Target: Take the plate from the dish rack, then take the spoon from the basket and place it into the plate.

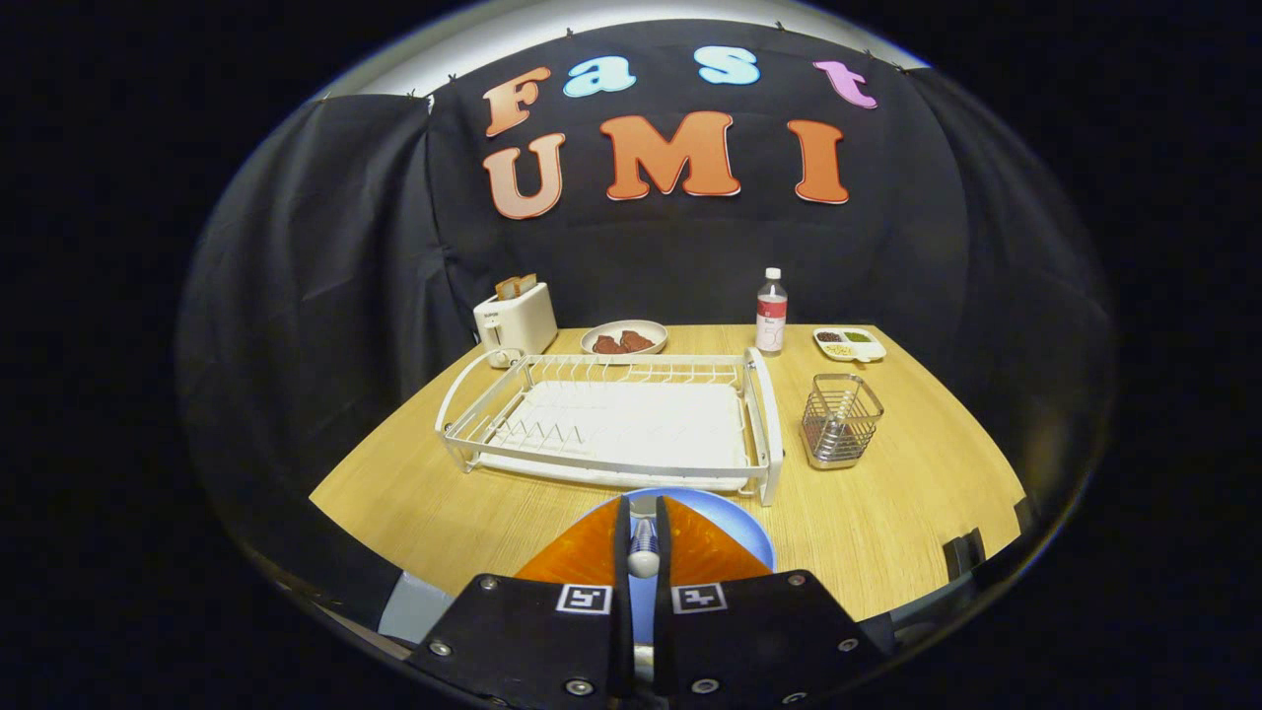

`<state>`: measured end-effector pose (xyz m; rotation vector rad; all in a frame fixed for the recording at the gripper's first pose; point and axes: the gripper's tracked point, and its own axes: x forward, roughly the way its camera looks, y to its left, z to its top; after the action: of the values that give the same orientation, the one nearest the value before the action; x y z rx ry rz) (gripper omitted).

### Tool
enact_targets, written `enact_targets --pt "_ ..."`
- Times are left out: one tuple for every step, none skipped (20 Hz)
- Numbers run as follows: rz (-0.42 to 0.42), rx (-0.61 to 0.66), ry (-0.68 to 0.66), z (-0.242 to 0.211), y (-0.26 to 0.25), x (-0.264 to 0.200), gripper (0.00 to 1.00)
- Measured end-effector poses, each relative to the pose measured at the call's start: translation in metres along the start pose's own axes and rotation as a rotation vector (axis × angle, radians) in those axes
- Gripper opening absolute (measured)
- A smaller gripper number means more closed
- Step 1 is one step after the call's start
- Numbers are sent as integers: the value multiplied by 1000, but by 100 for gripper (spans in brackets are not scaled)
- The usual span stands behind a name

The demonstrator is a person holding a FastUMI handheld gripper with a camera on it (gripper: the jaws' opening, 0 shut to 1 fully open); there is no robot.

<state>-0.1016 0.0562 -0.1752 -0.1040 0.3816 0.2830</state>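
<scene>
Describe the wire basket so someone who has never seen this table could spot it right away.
Find the big white dish rack in the middle of the wooden table. Just beside its end nearest the bottle stands the wire basket. Alone among its neighbours, it is a see-through square metal cage.

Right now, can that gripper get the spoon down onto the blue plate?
Probably yes: the gripper has its fingers shut on the spoon right above the blue plate, with nothing between them.
</scene>
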Motion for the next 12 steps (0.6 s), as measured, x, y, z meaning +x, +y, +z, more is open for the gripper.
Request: enact_targets --pt "5 -1 14 -6 0 4 8" --pt "8 -2 23 -10 -1 6 8" --pt "10 -5 32 -14 -2 9 8" --pt "14 -9 39 -19 -2 14 8" --pt "20 -11 45 -22 -2 18 8" --pt "25 -12 49 -25 -3 19 8" --pt "30 -15 53 -27 -4 23 8" --pt "33 -18 59 -30 -4 25 8" --pt "36 -19 65 -32 -5 28 8" --pt "40 -20 73 -34 -4 30 8" --pt "44 -21 74 -34 -3 31 8" --pt "48 -23 71 -32 -2 32 8"
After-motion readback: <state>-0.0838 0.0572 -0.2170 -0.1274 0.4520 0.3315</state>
